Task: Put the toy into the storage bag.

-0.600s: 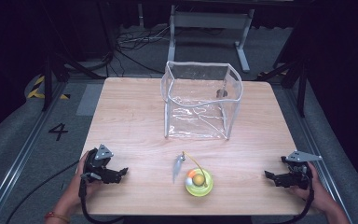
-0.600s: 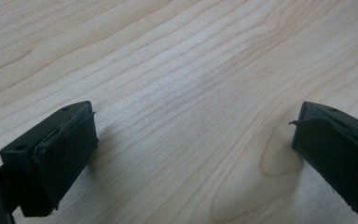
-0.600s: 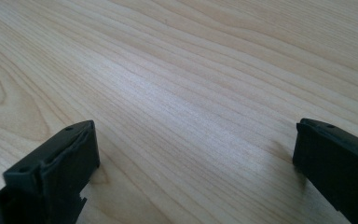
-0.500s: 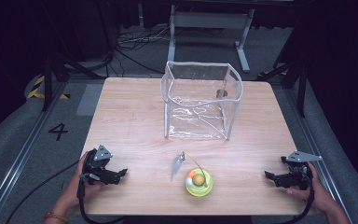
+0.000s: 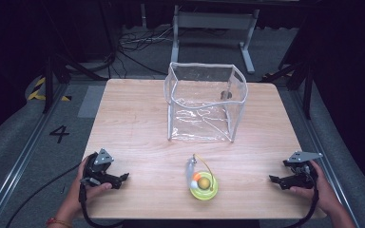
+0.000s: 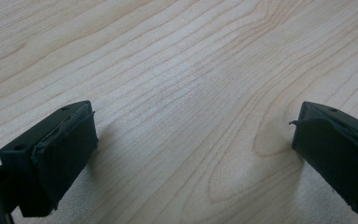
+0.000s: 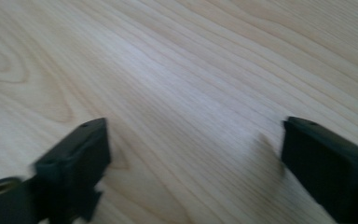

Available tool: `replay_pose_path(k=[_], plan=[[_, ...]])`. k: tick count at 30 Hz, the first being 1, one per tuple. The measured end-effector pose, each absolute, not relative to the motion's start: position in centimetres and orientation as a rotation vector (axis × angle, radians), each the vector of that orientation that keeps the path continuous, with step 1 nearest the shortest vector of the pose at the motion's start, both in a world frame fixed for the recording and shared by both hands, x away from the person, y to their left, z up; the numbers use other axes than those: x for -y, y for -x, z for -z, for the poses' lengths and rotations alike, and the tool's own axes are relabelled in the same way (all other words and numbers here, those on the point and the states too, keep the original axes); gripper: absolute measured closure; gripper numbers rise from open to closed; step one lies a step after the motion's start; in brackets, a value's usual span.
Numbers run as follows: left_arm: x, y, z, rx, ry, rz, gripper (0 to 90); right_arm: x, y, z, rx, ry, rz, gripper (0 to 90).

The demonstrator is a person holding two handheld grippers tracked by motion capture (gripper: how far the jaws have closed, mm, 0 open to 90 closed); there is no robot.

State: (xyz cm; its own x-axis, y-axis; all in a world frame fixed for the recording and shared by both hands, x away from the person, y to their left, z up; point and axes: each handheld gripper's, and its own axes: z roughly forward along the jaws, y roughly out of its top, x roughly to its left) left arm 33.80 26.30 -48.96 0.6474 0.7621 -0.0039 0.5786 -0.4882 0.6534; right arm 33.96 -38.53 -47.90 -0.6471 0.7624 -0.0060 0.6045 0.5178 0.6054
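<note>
A clear plastic bag-like box [image 5: 204,102] stands open-topped at the far middle of the wooden table [image 5: 133,128]. Near the front edge lies a small yellow-green dish [image 5: 204,186] holding an orange and white ball, with a grey spoon-like piece [image 5: 189,167] and a thin yellow cord beside it. My left gripper [image 5: 122,179] rests low at the front left, held by a hand, open with bare wood between its pads [image 6: 65,154]. My right gripper [image 5: 273,180] sits at the front right, pointing left, open over bare wood [image 7: 191,116].
A metal stand [image 5: 214,23] and cables lie on the dark floor behind the table. Grey floor mats with a "4" mark [image 5: 59,134] flank the left side. Bare wood stretches between each gripper and the dish.
</note>
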Motion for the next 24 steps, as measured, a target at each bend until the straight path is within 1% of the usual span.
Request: replay_pose_path(k=[2, 4, 6, 8, 13, 16, 18, 19, 24], plan=[[-26.3, -33.8, 49.0, -1.037, -2.238, -0.381, 0.3, 38.0, -34.0, 47.5, -2.515, -1.120, -0.788, 15.1], [-26.3, -33.8, 49.0, -1.039, -2.237, -0.381, 0.3, 37.5, -33.9, 47.0, -2.538, -1.082, -0.791, 20.2], [-26.3, -33.8, 49.0, -1.038, -2.238, -0.382, 0.3, 36.7, -33.8, 46.3, -2.569, -1.044, -0.787, 16.7], [-26.3, -33.8, 49.0, -1.040, -2.236, -0.382, 0.3, 36.1, -33.7, 45.8, -2.589, -1.006, -0.781, 18.5], [-26.3, -33.8, 49.0, -1.040, -2.236, -0.382, 0.3, 34.8, -33.6, 44.5, -2.632, -0.944, -0.761, 18.7], [-26.3, -33.7, 49.0, -1.041, -2.236, -0.379, 0.5, 33.3, -33.6, 43.0, -2.669, -0.885, -0.736, 19.3], [-26.3, -33.7, 49.0, -1.042, -2.234, -0.381, 0.5, 33.0, -33.6, 42.7, -2.679, -0.879, -0.743, 19.7], [-26.3, -33.7, 49.0, -1.044, -2.232, -0.379, 0.5, 32.2, -33.6, 42.0, -2.689, -0.854, -0.728, 20.5], [-26.3, -33.7, 49.0, -1.043, -2.232, -0.381, 0.5, 30.1, -33.5, 40.7, -2.722, -0.764, -0.707, 21.3]])
